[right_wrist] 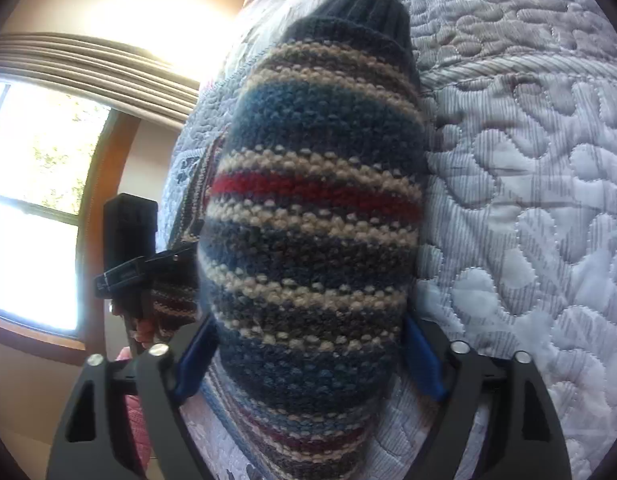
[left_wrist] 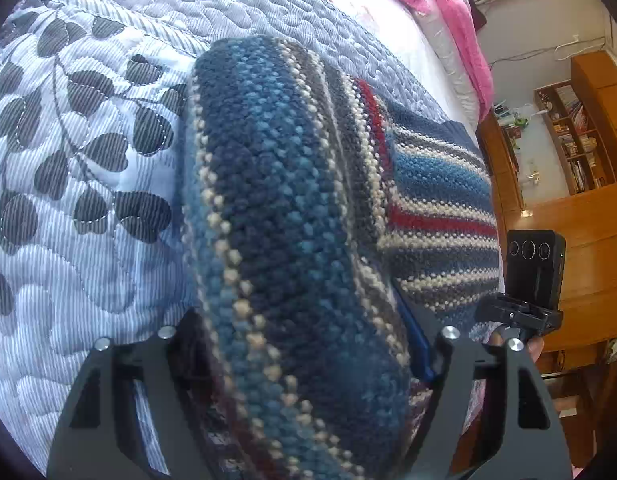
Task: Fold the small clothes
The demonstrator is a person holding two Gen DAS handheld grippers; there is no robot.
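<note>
The striped knit (left_wrist: 292, 216) hangs bunched above the quilt (left_wrist: 88, 184), pinched at two spots. It looks thick, soft and floppy, light enough to lift but prone to sagging and stretching; gripping at hems or corners would likely hold best. The left gripper (left_wrist: 308, 344) clamps one fold, and the right gripper (right_wrist: 308, 344) another.

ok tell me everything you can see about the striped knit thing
The striped knit garment is chunky wool-like yarn in blue, navy, grey and cream bands with thin red stripes and a ribbed navy edge. It hangs bunched over the quilted bedspread, pinched between the fingers of the left gripper and the right gripper.
</note>
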